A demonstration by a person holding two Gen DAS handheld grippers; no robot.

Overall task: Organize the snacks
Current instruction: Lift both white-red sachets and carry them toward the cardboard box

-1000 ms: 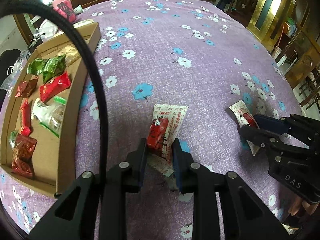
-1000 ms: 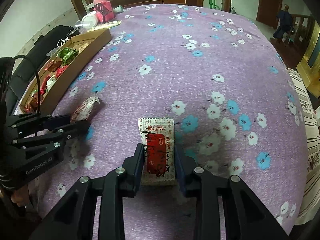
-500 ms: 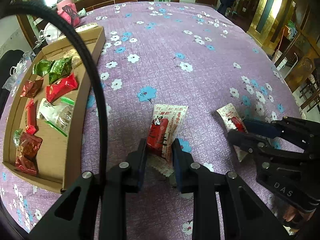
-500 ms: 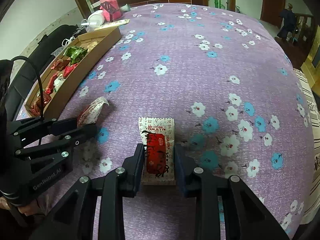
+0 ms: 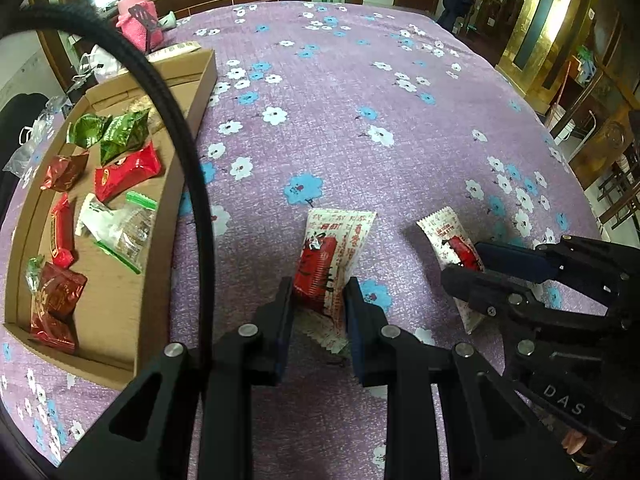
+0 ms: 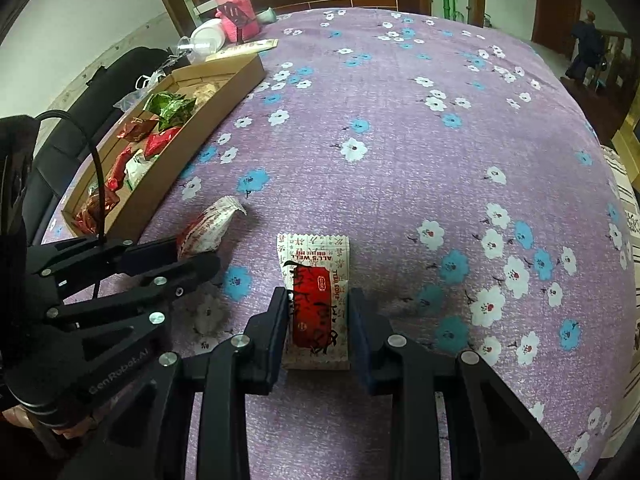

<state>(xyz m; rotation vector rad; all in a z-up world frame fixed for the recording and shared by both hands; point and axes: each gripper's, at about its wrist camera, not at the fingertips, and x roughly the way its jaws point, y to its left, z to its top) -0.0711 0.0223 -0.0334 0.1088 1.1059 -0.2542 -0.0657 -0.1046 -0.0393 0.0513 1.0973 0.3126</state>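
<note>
At nine o'clock in the left wrist view a shallow brown cardboard tray (image 5: 148,312) lies on the bench, which wears a purple cloth printed with white and blue flowers (image 5: 360,92); green, red and clear wrapped snacks already lie inside it. The left hand-held gripper (image 5: 318,300) points steeply down at six o'clock, its pads clamped on a white-and-red printed snack packet (image 5: 332,248). At three o'clock the right hand-held gripper (image 6: 318,320), tilted down likewise, pinches a second white-and-red flat snack packet (image 6: 316,280) by its near end. Both packets seem lifted clear of the cloth. The step in hand looks like carrying both to the tray; the next move calls for swinging toward nine o'clock, clearing the tray's wall, then releasing into bare cardboard.
</note>
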